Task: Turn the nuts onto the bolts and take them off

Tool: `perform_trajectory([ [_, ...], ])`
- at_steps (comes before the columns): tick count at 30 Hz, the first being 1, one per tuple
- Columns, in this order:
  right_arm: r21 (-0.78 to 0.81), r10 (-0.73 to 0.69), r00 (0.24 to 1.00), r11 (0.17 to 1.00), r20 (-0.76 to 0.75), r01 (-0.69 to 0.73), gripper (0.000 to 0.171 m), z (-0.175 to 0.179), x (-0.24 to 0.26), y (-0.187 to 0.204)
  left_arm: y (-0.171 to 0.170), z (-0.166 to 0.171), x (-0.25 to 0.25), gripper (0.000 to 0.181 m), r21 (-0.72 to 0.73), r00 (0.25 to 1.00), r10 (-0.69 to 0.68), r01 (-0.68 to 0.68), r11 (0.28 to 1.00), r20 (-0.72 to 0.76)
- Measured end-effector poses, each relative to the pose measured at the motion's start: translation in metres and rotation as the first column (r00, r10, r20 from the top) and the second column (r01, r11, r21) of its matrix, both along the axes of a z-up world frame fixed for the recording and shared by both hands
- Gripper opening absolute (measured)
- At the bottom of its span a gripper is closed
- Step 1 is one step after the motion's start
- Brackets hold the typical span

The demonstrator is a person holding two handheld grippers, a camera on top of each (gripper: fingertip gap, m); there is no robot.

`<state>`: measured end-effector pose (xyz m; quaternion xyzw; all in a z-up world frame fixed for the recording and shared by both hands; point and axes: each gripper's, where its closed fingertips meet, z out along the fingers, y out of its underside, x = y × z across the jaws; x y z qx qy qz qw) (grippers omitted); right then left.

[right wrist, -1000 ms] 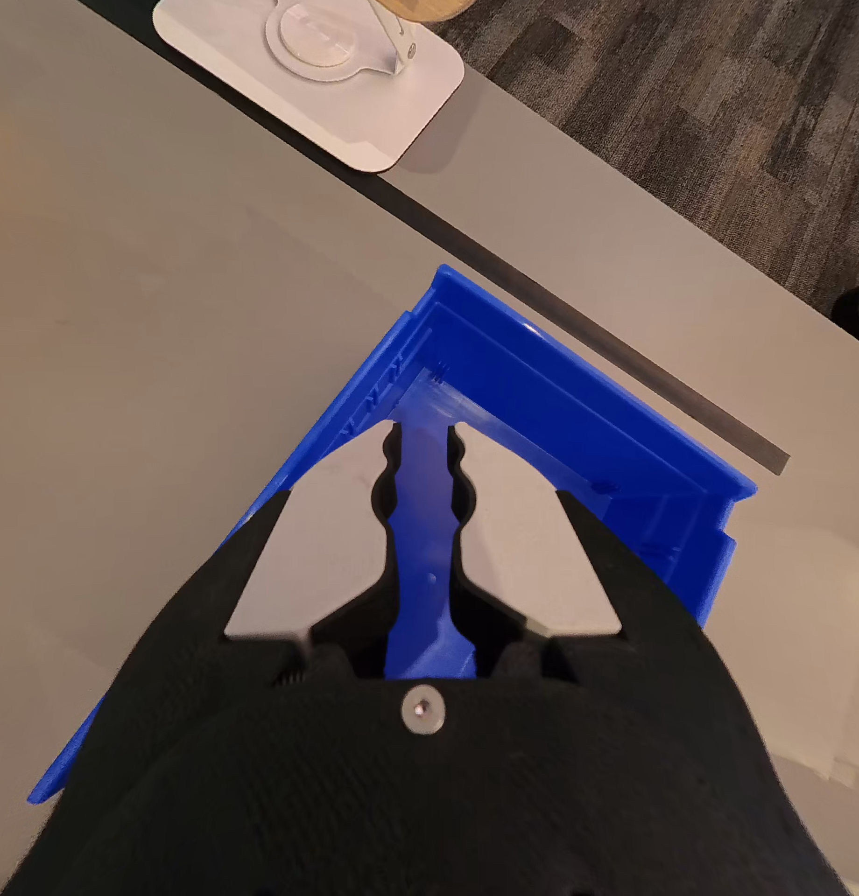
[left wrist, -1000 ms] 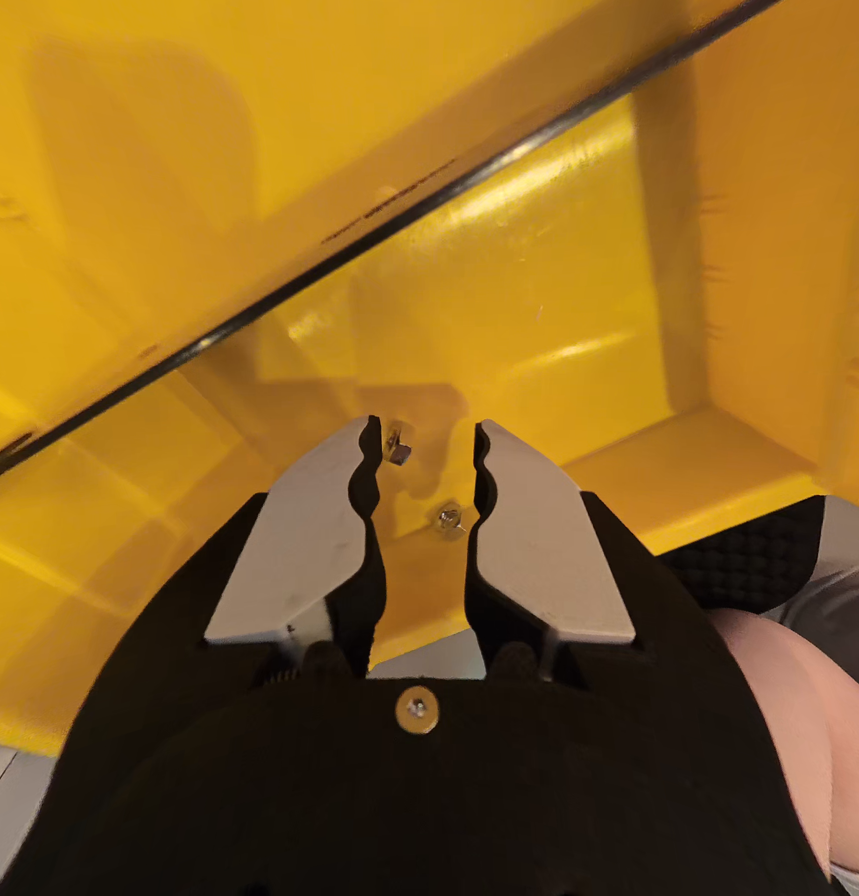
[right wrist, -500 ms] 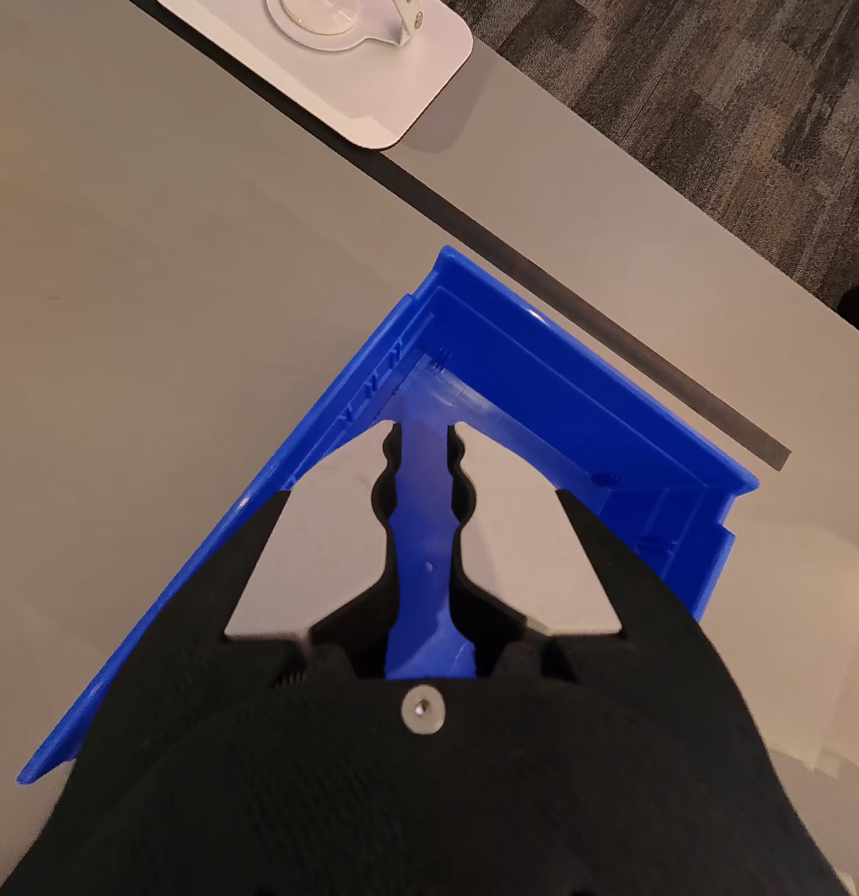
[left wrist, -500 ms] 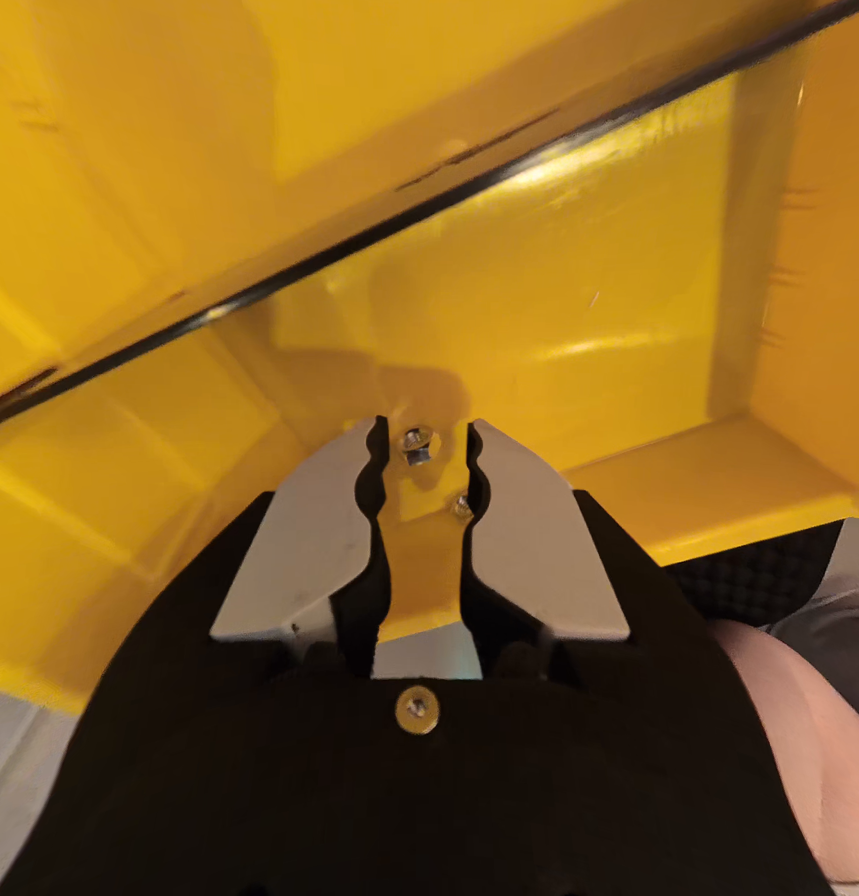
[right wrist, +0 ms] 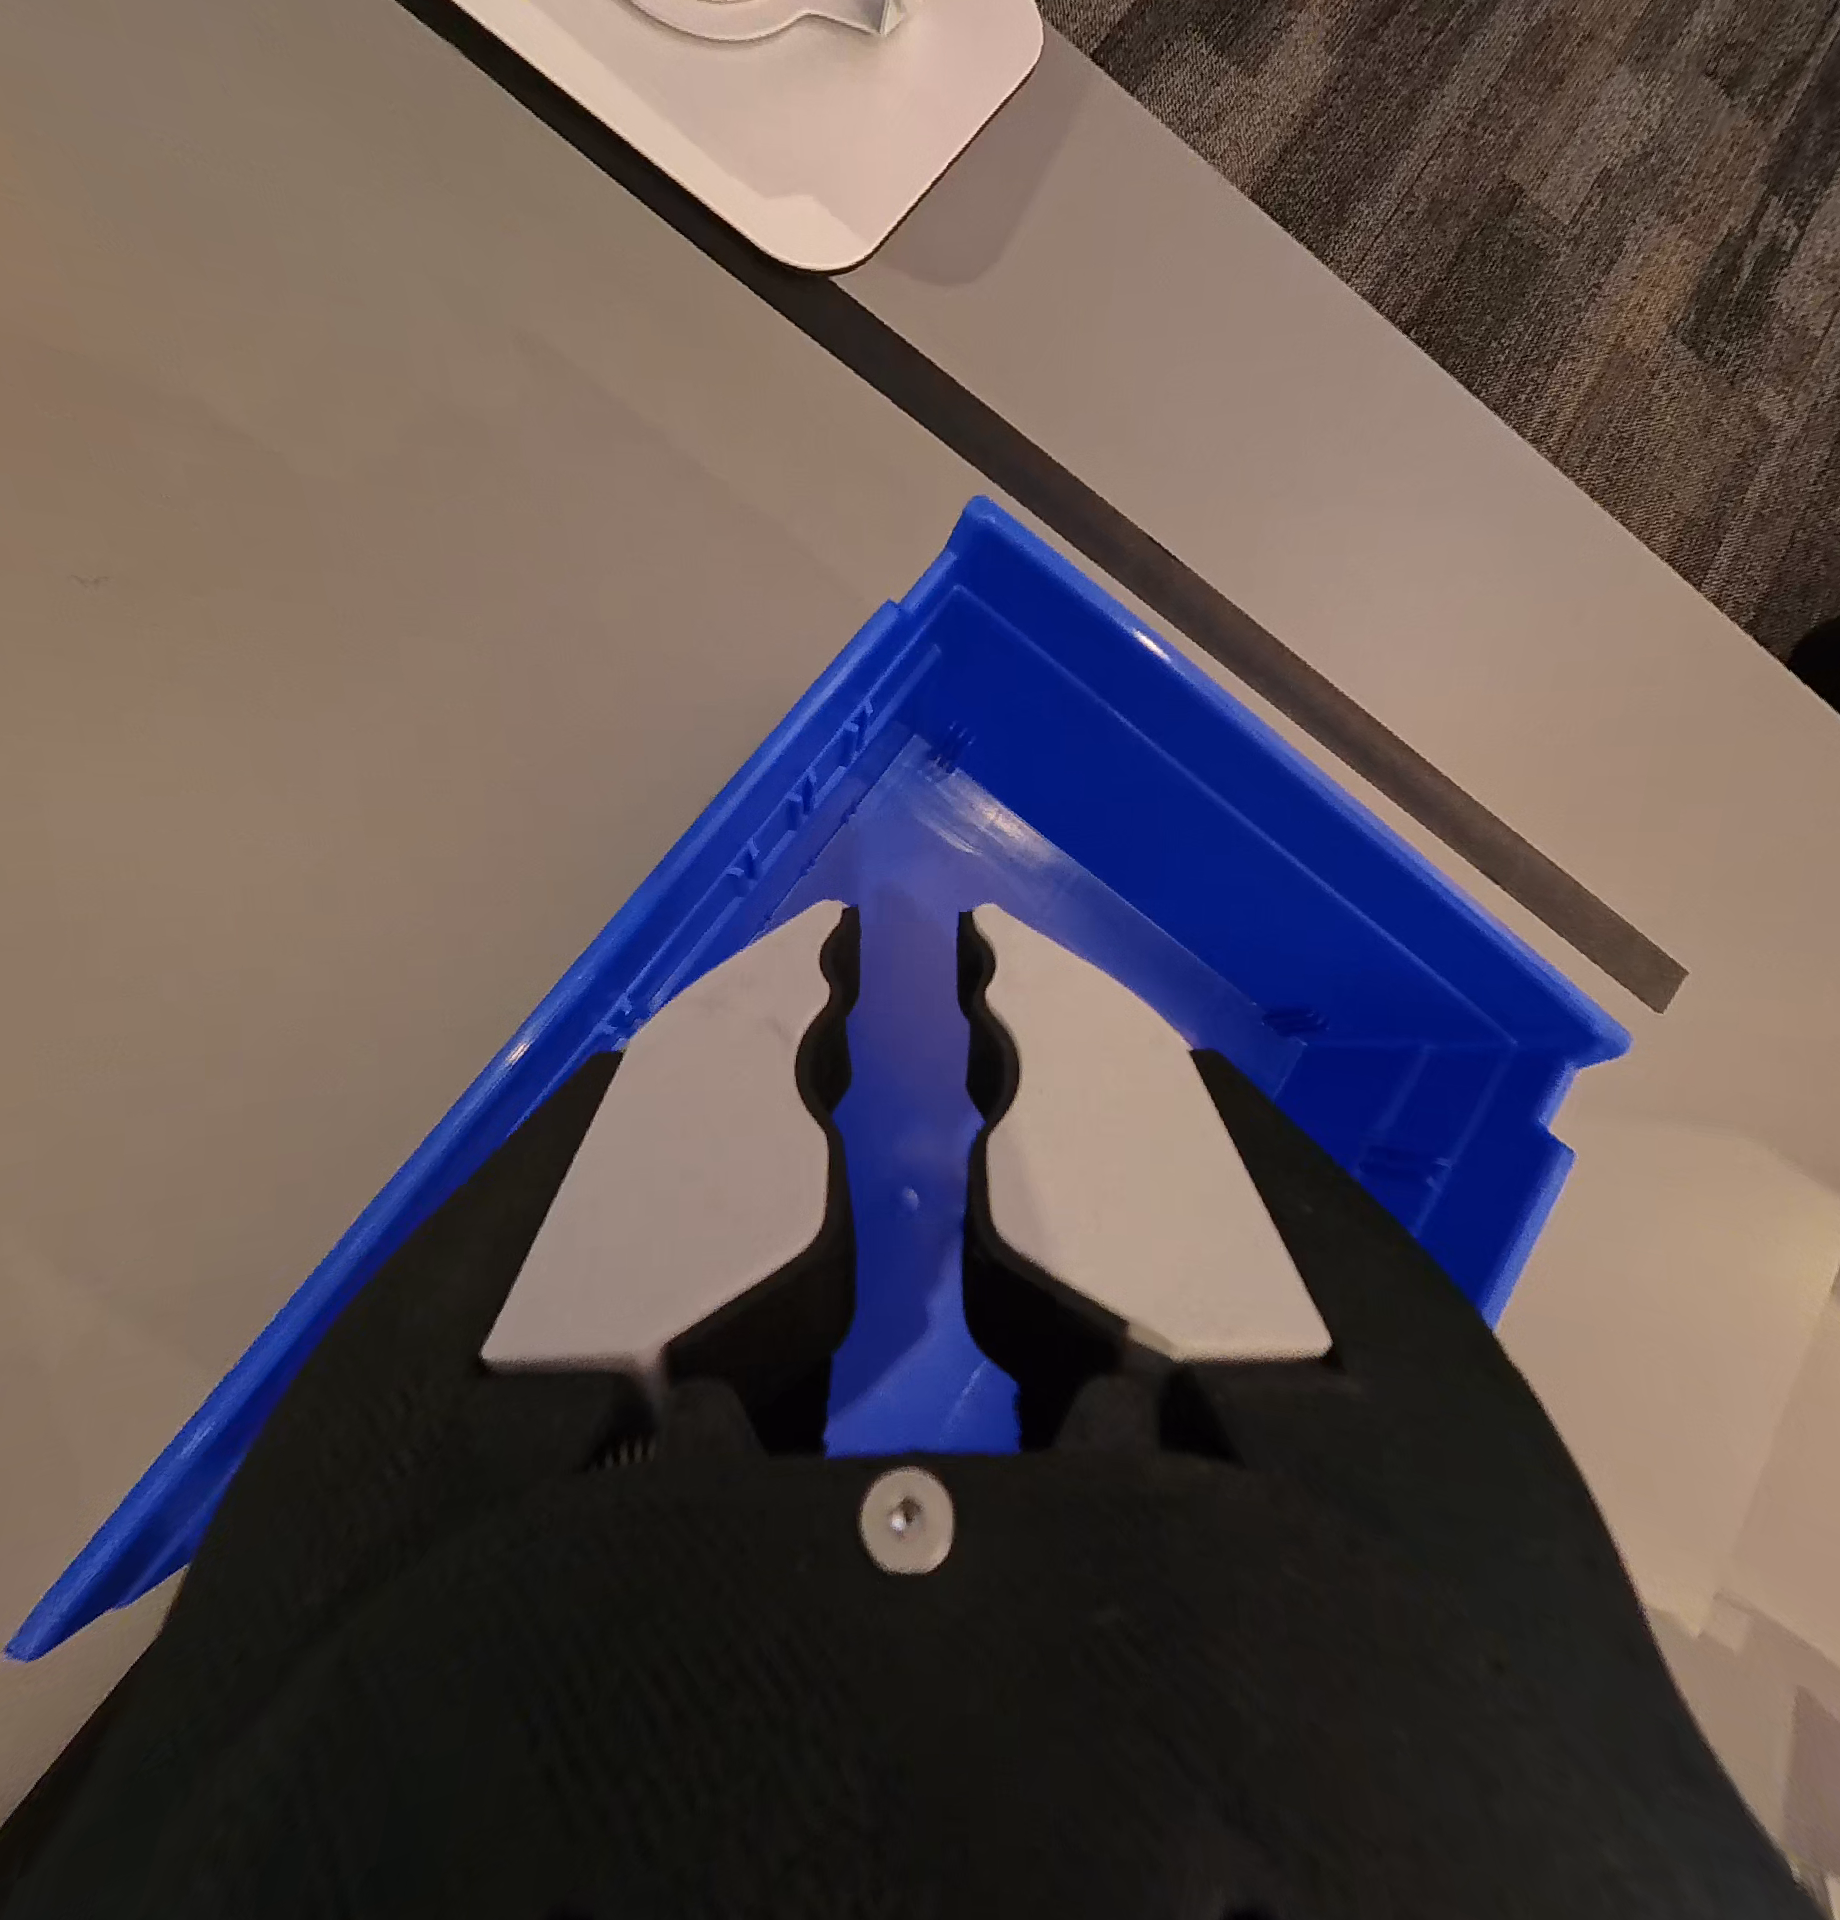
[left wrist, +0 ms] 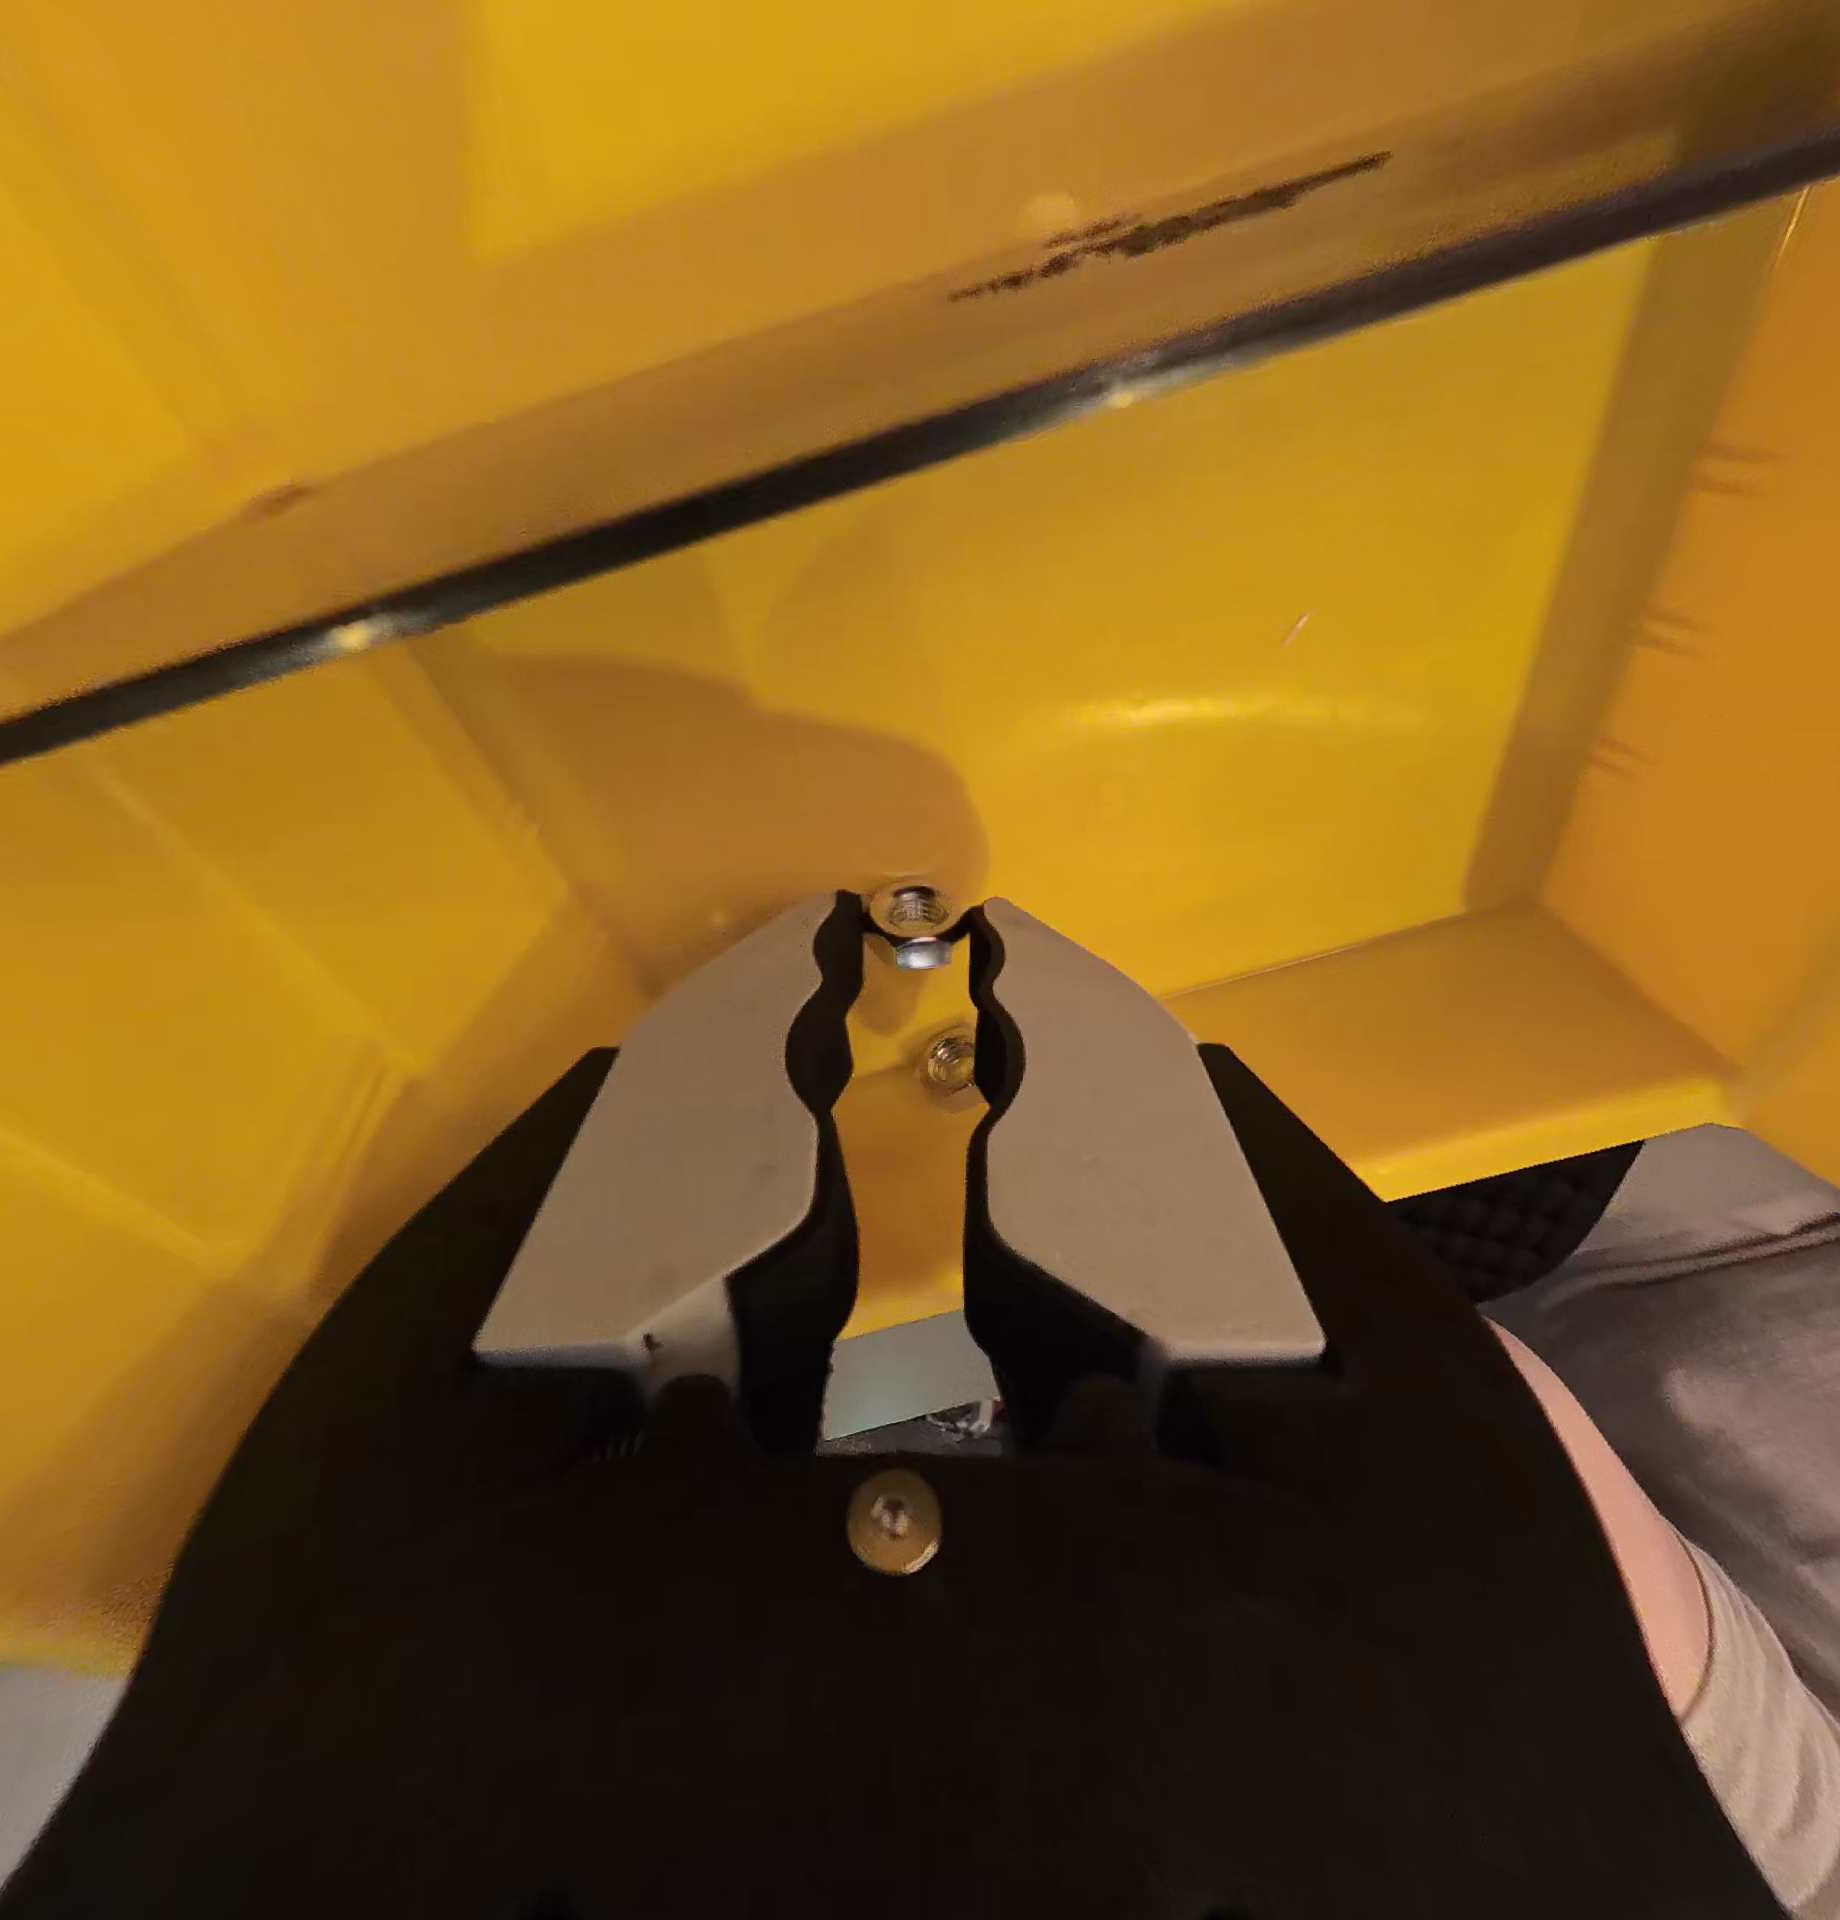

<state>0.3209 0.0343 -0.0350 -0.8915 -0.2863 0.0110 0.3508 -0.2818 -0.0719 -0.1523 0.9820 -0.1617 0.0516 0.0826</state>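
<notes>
In the left wrist view my left gripper (left wrist: 914, 916) reaches into a yellow bin (left wrist: 1259, 727). Its pads touch both sides of a small silver nut (left wrist: 916, 914) on the bin floor. A second silver nut (left wrist: 949, 1065) lies on the floor just behind it, against the right finger (left wrist: 1103, 1143). In the right wrist view my right gripper (right wrist: 903, 920) hovers over a blue bin (right wrist: 1207, 831), its jaws a narrow gap apart with nothing between them. The part of the blue bin floor I see is bare. No bolt shows in either view.
The yellow bin's dark-edged rim (left wrist: 895, 447) crosses above the left gripper. A person's sleeve and arm (left wrist: 1726, 1507) are at the right. On the grey table (right wrist: 376, 520) a white flat base (right wrist: 791, 135) lies at the far edge, with a dark strip (right wrist: 1259, 634) behind the blue bin and carpet floor (right wrist: 1570, 260) beyond. The tips of one gripper are about 60 cm away from the tips of the other.
My left gripper moved forward and left inside the yellow bin and narrowed its jaws around the farther nut. My right gripper drifted slightly over the blue bin with its gap unchanged.
</notes>
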Motion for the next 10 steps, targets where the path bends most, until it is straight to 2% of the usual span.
perform_trajectory([
  [1,0.000,0.000,1.000,1.000,0.000,0.000,0.019,0.000,0.000,0.000,0.000,0.000,0.000,0.019,-0.003,1.000,0.004,-0.004,1.000,0.007],
  [6,-0.002,0.010,1.000,1.000,0.013,-0.009,0.019,-0.001,-0.001,0.000,-0.001,0.016,-0.007,0.019,0.044,0.998,-0.024,0.027,0.999,-0.062],
  [10,0.001,0.013,1.000,1.000,0.022,-0.013,0.019,-0.001,-0.002,0.000,0.018,0.067,0.017,0.019,0.284,0.996,-0.078,0.088,0.955,-0.047],
])
